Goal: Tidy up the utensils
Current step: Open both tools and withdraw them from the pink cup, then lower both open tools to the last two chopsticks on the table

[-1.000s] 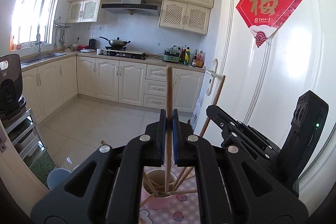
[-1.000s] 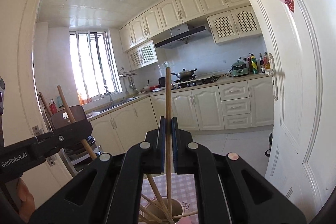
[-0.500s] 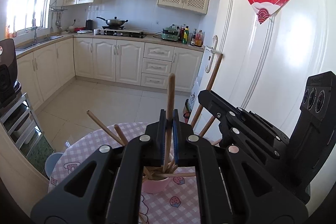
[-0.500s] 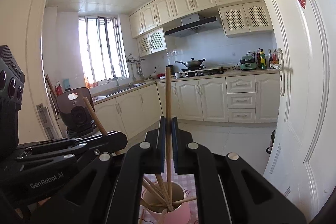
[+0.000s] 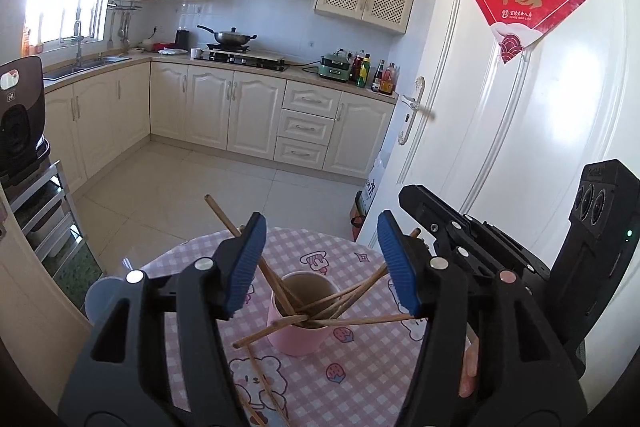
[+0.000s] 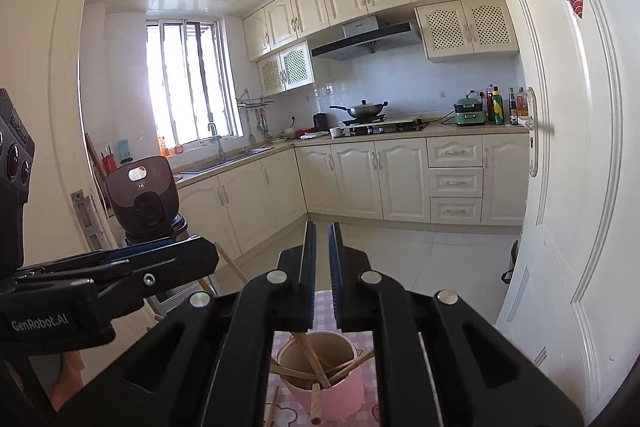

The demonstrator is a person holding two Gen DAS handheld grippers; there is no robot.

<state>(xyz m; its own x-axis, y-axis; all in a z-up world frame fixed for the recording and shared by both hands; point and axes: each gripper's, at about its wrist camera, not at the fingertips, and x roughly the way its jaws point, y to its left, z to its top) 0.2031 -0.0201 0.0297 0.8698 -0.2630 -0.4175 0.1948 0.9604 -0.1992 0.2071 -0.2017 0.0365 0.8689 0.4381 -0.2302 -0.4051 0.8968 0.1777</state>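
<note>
A pink cup (image 5: 296,343) (image 6: 340,399) stands on the round table (image 5: 360,383) and holds several wooden chopsticks (image 5: 340,303) that lean in all directions. My left gripper (image 5: 320,263) hangs just above and before the cup. Its jaws are opening, with nothing between the blue pads (image 5: 244,263). My right gripper (image 6: 322,267) is over the cup too, its jaws almost together with only a slit and no chopstick in it. In the left wrist view the right gripper (image 5: 406,195) juts in from the right. The left gripper (image 6: 208,255) shows at the left of the right wrist view.
A few loose chopsticks (image 5: 256,387) lie on the pink checked cloth near the front edge. A white door (image 5: 520,147) stands close on the right. A dark appliance (image 5: 18,115) sits on a rack at the left, with a pale blue bin (image 5: 96,295) beside the table.
Both grippers held an upright chopstick before; now neither does, and the sticks are in the cup. The left jaws have spread wide. Both views have tipped down toward the table.
</note>
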